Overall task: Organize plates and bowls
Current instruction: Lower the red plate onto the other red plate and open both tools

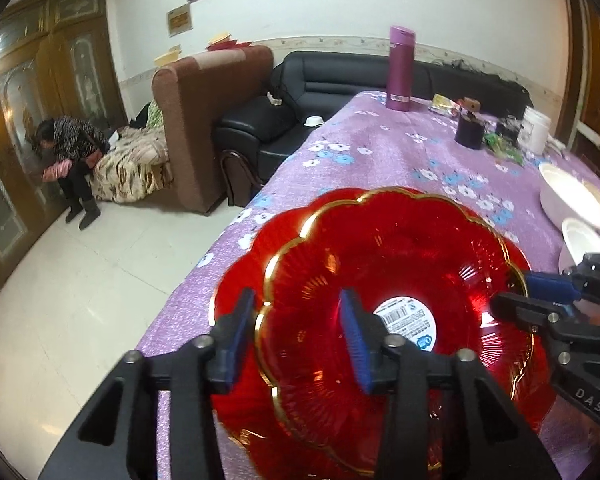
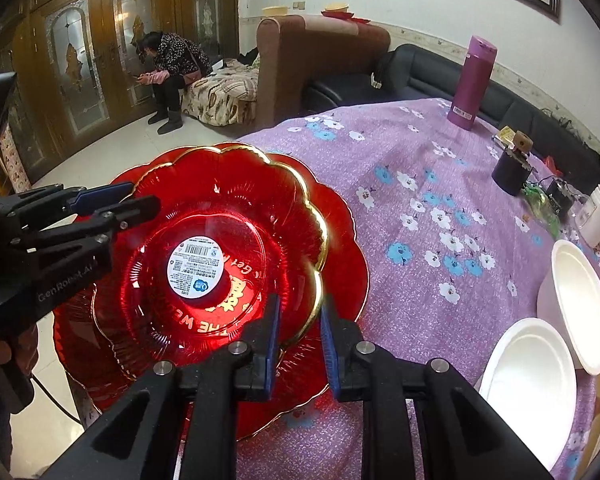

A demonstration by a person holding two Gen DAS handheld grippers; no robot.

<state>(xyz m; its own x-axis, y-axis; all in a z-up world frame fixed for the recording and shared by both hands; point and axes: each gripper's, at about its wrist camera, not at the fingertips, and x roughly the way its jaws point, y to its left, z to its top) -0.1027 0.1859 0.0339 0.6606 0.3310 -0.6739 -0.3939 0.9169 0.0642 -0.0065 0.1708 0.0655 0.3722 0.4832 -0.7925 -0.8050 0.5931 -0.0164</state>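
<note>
Two red glass dishes with gold scalloped rims are stacked on the purple flowered tablecloth (image 1: 360, 152). The smaller bowl (image 1: 400, 260) (image 2: 220, 200), with a round white label in its middle, rests in the wider plate (image 1: 236, 276) (image 2: 340, 248). My left gripper (image 1: 296, 300) (image 2: 142, 196) is open, its blue pads standing on either side of the bowl's near rim without pressing it. My right gripper (image 2: 300, 304) (image 1: 514, 292) is shut on the bowl's opposite rim, with the gold edge between its pads.
Two white bowls (image 2: 572, 300) (image 2: 528, 392) sit to the right of the red dishes. Further back stand a purple flask (image 1: 400, 68), a dark jar (image 1: 470, 130) and a white jar (image 1: 536, 128). The table edge runs just left of the plate. A person (image 1: 72, 148) sits across the room.
</note>
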